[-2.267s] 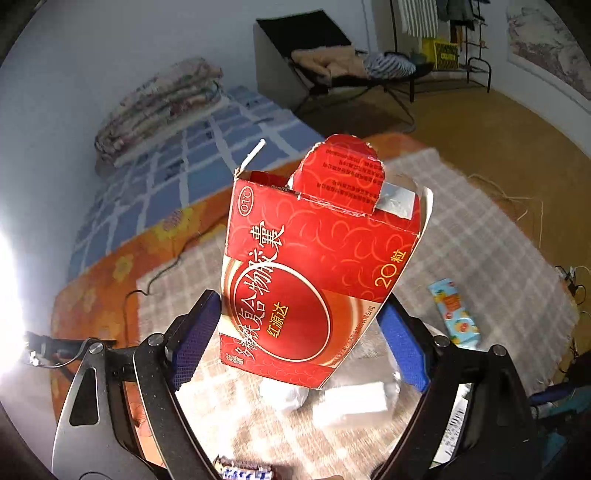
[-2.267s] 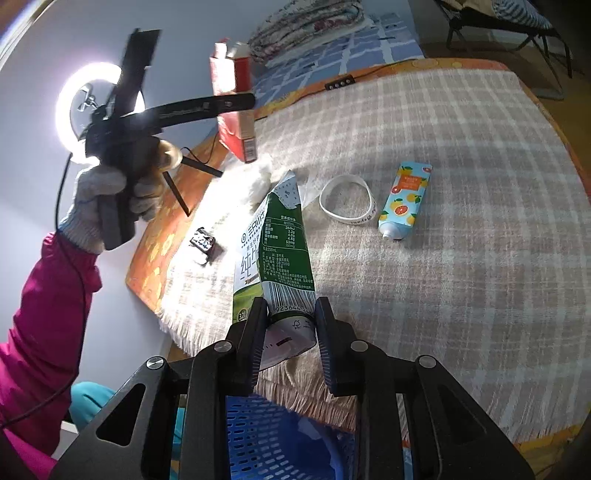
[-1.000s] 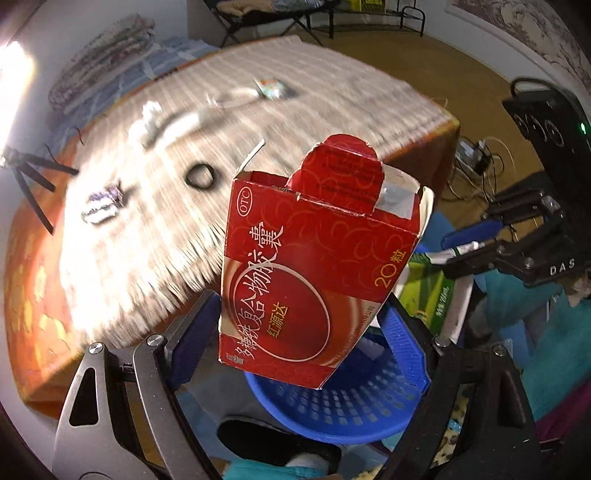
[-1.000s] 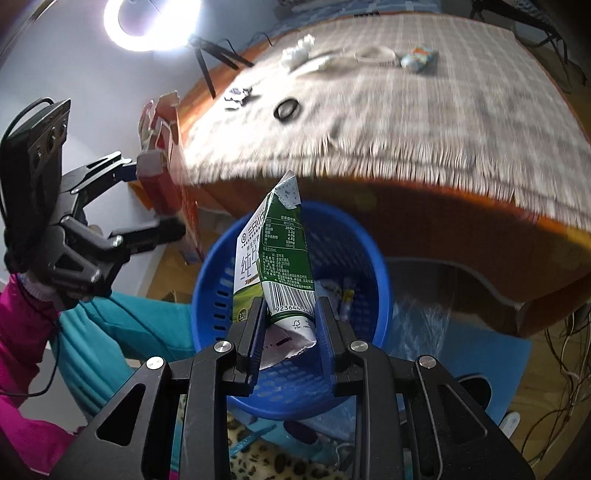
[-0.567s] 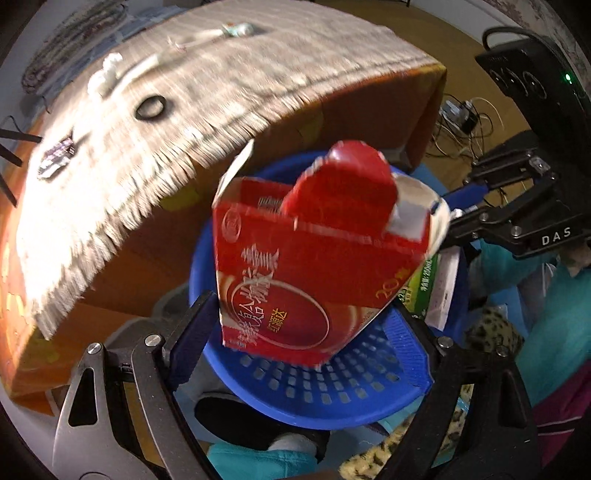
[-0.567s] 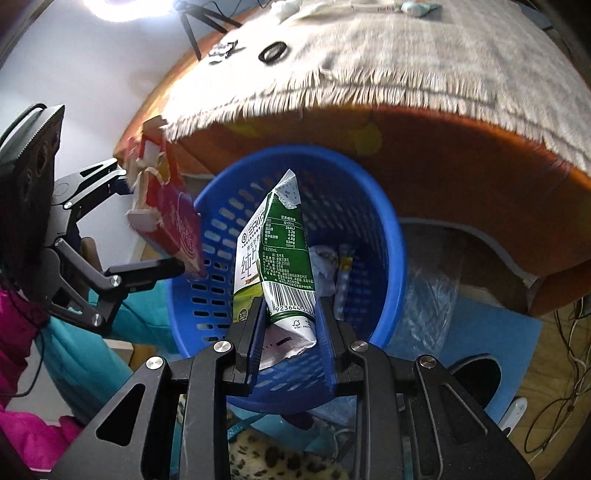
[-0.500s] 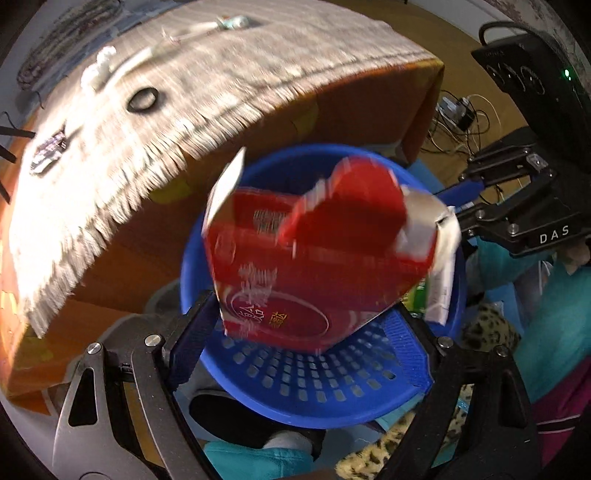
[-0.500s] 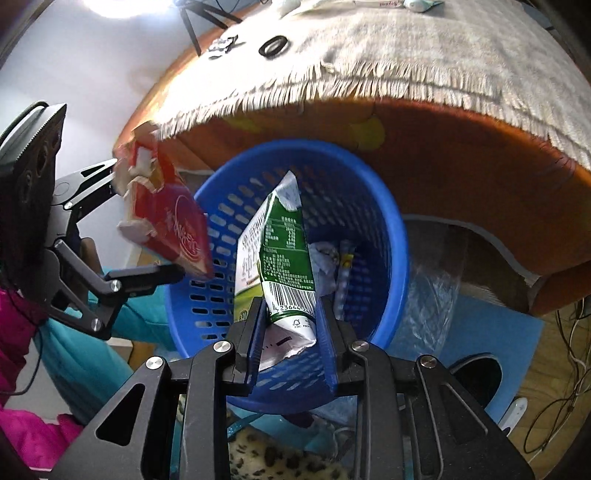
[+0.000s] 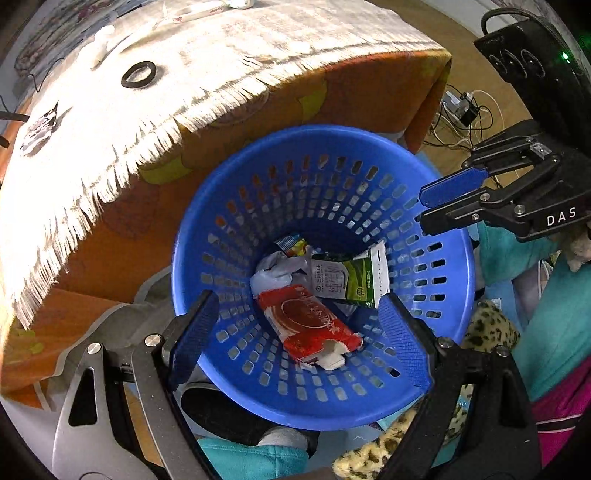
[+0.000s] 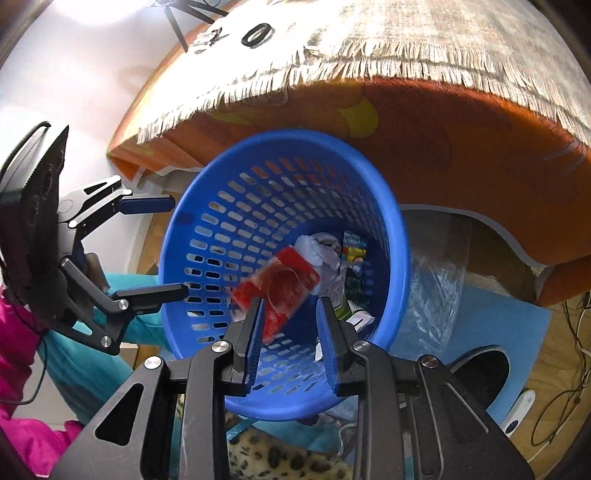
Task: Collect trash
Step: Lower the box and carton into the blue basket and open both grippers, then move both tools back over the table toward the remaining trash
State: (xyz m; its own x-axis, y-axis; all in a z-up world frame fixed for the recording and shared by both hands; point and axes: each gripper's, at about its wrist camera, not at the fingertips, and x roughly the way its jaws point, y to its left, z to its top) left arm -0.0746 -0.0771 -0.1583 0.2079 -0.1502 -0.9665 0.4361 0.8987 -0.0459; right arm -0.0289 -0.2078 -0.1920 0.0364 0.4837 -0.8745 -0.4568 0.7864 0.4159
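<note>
A blue perforated basket stands on the floor below the table edge; it also shows in the right wrist view. Inside lie the red medicine box, the green milk carton and crumpled white paper. The red box and the carton also show in the right wrist view. My left gripper is open and empty over the basket. My right gripper is open and empty over the basket's near rim; it also shows in the left wrist view.
The table with a fringed checked cloth over an orange cover stands behind the basket. On it lie a black ring, a small wrapper and a white band. Cables lie on the floor at right.
Both grippers swung from the table to above the basket and opened. The red box dropped from the left gripper and the green carton from the right; both now lie in the basket.
</note>
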